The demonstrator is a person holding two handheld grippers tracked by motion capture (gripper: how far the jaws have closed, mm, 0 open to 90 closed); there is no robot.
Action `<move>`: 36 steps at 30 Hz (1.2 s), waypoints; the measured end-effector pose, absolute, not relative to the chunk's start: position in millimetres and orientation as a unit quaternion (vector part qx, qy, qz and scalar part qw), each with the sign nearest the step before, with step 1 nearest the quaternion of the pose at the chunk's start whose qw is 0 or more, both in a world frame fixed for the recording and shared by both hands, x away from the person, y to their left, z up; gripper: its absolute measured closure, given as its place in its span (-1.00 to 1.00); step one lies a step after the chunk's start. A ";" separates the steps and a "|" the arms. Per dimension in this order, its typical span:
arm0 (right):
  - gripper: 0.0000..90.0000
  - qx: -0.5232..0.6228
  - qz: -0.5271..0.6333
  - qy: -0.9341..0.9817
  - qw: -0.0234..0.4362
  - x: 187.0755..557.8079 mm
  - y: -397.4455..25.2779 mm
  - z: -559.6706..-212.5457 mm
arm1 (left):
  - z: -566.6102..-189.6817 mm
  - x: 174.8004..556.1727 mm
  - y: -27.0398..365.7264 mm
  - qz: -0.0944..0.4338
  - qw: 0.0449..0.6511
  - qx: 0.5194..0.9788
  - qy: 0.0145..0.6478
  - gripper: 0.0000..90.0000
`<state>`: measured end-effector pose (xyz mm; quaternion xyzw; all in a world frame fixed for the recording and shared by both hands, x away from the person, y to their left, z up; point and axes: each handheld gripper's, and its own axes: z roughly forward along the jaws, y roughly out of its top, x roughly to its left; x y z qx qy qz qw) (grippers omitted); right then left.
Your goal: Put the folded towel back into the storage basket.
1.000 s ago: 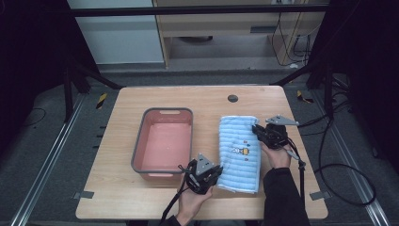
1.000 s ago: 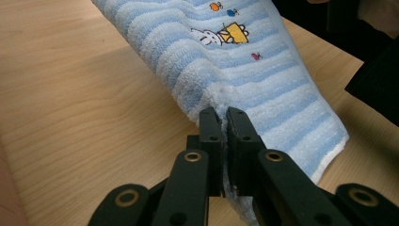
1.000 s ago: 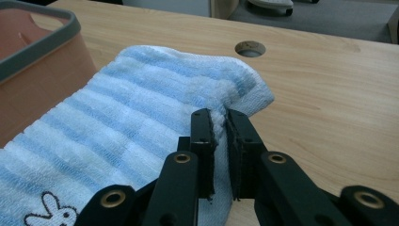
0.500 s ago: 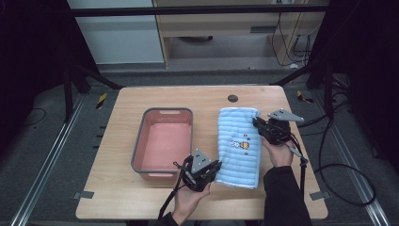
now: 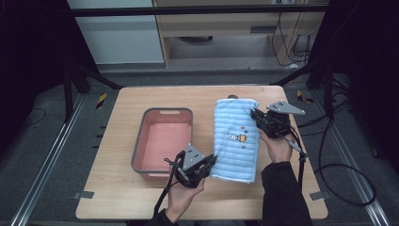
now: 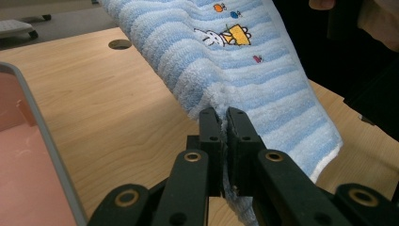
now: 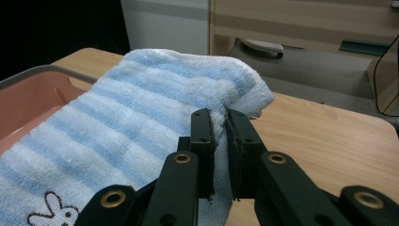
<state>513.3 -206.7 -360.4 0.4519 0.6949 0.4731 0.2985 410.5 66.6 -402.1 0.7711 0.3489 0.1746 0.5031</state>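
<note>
Sagging between two pinches beside the pink tub (image 5: 162,141), the striped towel (image 5: 237,139) is judged soft, light, best held by its edges, left gripper (image 5: 203,165) and right gripper (image 5: 260,117) both clamped on it.

A looped, fluffy blue-and-white striped terry-cloth towel (image 5: 236,139) with stitched cartoon embroidery lies on a smooth, matt light wood-grain table (image 5: 117,193). Left of the towel, a pink rectangular basin with grey rim (image 5: 162,140), apparently plastic, shows a smooth, faintly glossy surface.
</note>
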 end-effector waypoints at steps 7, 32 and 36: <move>0.82 0.450 0.479 0.691 0.301 514.3 -199.6 -352.5 | -393.4 411.1 75.3 0.184 0.508 0.766 0.348 0.90; 0.83 0.429 0.502 0.685 0.307 521.5 -162.3 -319.3 | -364.0 410.2 107.2 0.221 0.516 0.751 0.348 0.90; 0.83 0.425 0.506 0.685 0.306 524.3 -154.5 -317.2 | -359.9 411.8 112.5 0.227 0.515 0.748 0.351 0.90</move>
